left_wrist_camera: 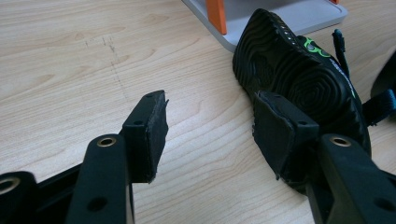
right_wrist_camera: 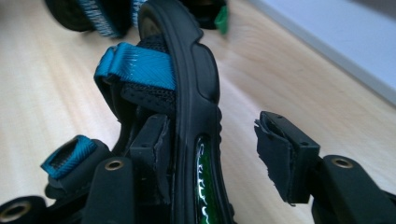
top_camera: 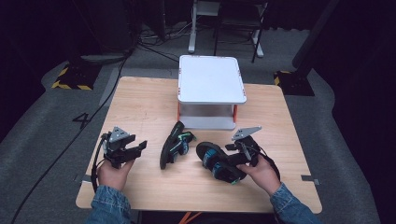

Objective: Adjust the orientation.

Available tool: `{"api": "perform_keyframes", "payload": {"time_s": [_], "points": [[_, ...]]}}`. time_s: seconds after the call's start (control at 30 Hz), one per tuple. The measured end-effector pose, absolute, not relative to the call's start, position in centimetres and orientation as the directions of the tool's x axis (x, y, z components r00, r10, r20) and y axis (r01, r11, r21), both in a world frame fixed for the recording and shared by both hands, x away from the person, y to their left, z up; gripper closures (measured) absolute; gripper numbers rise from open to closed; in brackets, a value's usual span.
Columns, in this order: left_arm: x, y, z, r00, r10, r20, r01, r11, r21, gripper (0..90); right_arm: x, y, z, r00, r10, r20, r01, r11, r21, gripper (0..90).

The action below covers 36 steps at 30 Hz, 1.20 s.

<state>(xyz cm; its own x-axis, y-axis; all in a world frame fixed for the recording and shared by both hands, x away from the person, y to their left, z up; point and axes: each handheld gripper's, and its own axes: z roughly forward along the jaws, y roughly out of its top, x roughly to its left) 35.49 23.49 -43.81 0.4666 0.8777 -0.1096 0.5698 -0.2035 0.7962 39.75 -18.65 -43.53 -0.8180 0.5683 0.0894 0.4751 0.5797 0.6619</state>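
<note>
Two black sandals with blue straps and green marks lie on the wooden table (top_camera: 140, 102). The left sandal (top_camera: 175, 144) rests on its side, and its ridged sole (left_wrist_camera: 299, 79) faces my left gripper (top_camera: 140, 148). That gripper (left_wrist_camera: 210, 121) stands open with only bare table between its jaws, and the sole sits just past its right pad. The right sandal (top_camera: 217, 161) stands on edge within my right gripper (top_camera: 232, 154). In the right gripper view its sole (right_wrist_camera: 196, 88) leans against the left pad (right_wrist_camera: 152, 140), while the right pad (right_wrist_camera: 275, 144) stands apart from it. My right gripper (right_wrist_camera: 212, 140) is open.
A white two-tier stand (top_camera: 211, 79) with orange legs (left_wrist_camera: 216, 14) sits at the table's far middle, close behind the left sandal. Dark floor with cables and yellow-black tape surrounds the table. Bare wood stretches to the left of my left gripper.
</note>
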Motion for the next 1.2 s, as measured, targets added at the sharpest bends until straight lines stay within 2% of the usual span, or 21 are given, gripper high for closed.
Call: {"api": "perform_keyframes", "payload": {"time_s": [0.13, 0.33, 0.37, 0.43, 0.47, 0.6, 0.77, 0.87, 1.03, 1.17, 1.2], "points": [[35.5, 23.4, -43.9, 0.465, 0.878, -0.11, 0.572, -0.203, 0.795, 44.8, 39.9, -19.0, -43.4, -0.798, 0.602, 0.035, 0.466, 0.578, 0.67, 43.3], [35.6, 23.4, -43.9, 0.469, 0.876, -0.11, 0.576, -0.209, 0.791, 44.6, 41.2, -20.5, -43.8, -0.74, 0.672, 0.014, 0.505, 0.543, 0.671, 40.9], [35.6, 23.4, -43.9, 0.467, 0.877, -0.112, 0.577, -0.206, 0.79, 44.6, 41.8, -21.4, -44.0, -0.693, 0.72, -0.037, 0.523, 0.537, 0.662, 41.3], [35.6, 23.4, -44.0, 0.465, 0.878, -0.114, 0.579, -0.204, 0.79, 44.6, 42.1, -21.9, -44.2, -0.669, 0.739, -0.075, 0.526, 0.542, 0.656, 41.3], [35.6, 23.4, -44.0, 0.466, 0.878, -0.115, 0.579, -0.204, 0.79, 44.6, 42.4, -22.4, -44.4, -0.657, 0.748, -0.094, 0.533, 0.549, 0.644, 45.5], [35.7, 23.3, -44.0, 0.469, 0.877, -0.109, 0.579, -0.211, 0.788, 44.6, 43.7, -24.4, -45.6, -0.64, 0.768, 0.005, 0.605, 0.5, 0.619, 40.6], [35.6, 23.3, -44.0, 0.467, 0.877, -0.115, 0.579, -0.204, 0.789, 44.6, 43.7, -24.3, -45.6, -0.645, 0.763, -0.025, 0.587, 0.517, 0.624, 40.2], [35.6, 23.4, -44.0, 0.465, 0.878, -0.116, 0.58, -0.203, 0.789, 44.5, 43.3, -25.0, -44.3, -0.631, 0.775, -0.038, 0.57, 0.496, 0.655, 40.1], [35.7, 23.3, -44.0, 0.469, 0.876, -0.112, 0.58, -0.209, 0.787, 44.5, 42.0, -25.8, -41.6, -0.667, 0.745, 0.013, 0.53, 0.463, 0.71, 42.5], [35.7, 23.3, -44.0, 0.469, 0.875, -0.117, 0.58, -0.206, 0.788, 44.5, 40.4, -25.4, -39.8, -0.753, 0.658, 0.01, 0.487, 0.547, 0.681, 46.0], [35.7, 23.4, -44.0, 0.469, 0.875, -0.118, 0.581, -0.206, 0.787, 44.5, 39.9, -25.4, -39.3, -0.783, 0.621, 0.039, 0.487, 0.572, 0.659, 47.1]]}}
